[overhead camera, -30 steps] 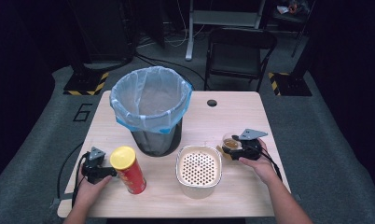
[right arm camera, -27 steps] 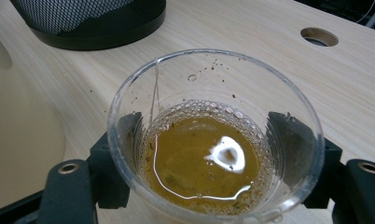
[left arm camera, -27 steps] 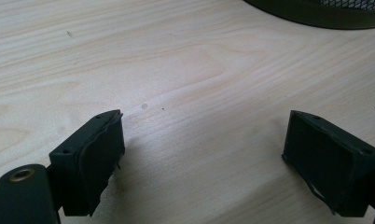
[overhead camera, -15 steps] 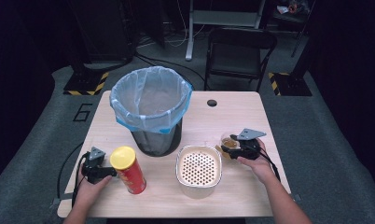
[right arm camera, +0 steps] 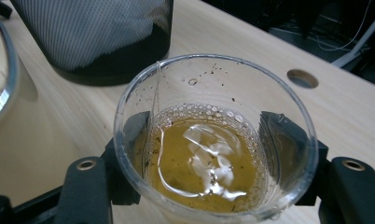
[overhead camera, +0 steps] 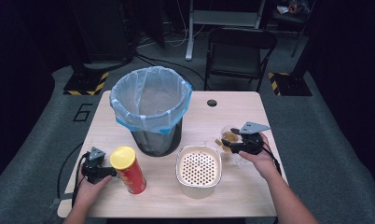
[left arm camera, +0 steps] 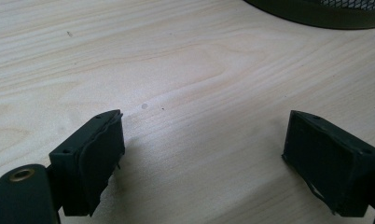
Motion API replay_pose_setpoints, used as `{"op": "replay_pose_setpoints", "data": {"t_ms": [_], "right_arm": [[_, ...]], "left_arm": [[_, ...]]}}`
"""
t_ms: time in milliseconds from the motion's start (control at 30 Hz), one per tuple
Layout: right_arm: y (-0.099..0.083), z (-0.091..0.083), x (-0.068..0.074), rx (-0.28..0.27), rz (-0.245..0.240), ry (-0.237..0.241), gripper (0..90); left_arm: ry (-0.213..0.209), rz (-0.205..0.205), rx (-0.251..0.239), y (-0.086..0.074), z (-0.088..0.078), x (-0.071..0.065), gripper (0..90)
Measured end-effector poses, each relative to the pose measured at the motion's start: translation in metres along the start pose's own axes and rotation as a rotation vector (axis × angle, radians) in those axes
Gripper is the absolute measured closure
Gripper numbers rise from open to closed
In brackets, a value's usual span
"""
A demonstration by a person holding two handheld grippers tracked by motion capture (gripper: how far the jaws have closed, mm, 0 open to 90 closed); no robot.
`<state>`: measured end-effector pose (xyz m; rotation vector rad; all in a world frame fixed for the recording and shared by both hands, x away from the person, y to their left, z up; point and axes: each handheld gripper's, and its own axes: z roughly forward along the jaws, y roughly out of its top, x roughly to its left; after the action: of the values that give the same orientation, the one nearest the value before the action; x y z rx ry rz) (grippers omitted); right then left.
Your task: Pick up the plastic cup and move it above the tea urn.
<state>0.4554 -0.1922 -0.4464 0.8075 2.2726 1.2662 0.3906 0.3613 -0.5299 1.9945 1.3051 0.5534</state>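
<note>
While dark floor rings the pale wood table (overhead camera: 251,116), right tool (overhead camera: 230,144) clamps cup (right arm camera: 213,140); left tool (left arm camera: 202,158) gapes empty.

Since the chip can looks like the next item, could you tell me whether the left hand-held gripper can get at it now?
Probably yes: the left hand-held gripper is open with nothing between its jaws, and the red chip can stands upright right beside it.

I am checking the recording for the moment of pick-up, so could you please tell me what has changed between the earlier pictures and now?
The right gripper has just been closing its jaws around the clear plastic cup of brownish liquid and has begun lifting it slightly off the table. The left gripper stays open beside the red chip can; the lined trash bin and the perforated strainer bowl have not moved.
</note>
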Motion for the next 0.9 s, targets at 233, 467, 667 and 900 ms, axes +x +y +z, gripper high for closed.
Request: {"op": "replay_pose_setpoints", "data": {"t_ms": [233, 467, 667, 900], "right_arm": [[0.035, -0.009, 0.001, -0.010, -0.054, 0.003, 35.1], [0.072, -0.009, 0.005, -0.051, -0.075, 0.032, 35.1], [0.086, 0.002, 0.010, -0.066, -0.100, 0.073, 35.1], [0.090, 0.016, 0.020, -0.070, -0.122, 0.118, 35.2]], "left_arm": [[0.000, -0.001, -0.001, 0.000, 0.000, 0.000, 11.8], [0.000, -0.001, -0.001, 0.000, 0.000, 0.000, 11.8], [0.000, 0.000, 0.000, 0.000, 0.000, 0.000, 11.8], [0.000, -0.002, -0.001, 0.000, 0.000, 0.000, 11.8]]}}
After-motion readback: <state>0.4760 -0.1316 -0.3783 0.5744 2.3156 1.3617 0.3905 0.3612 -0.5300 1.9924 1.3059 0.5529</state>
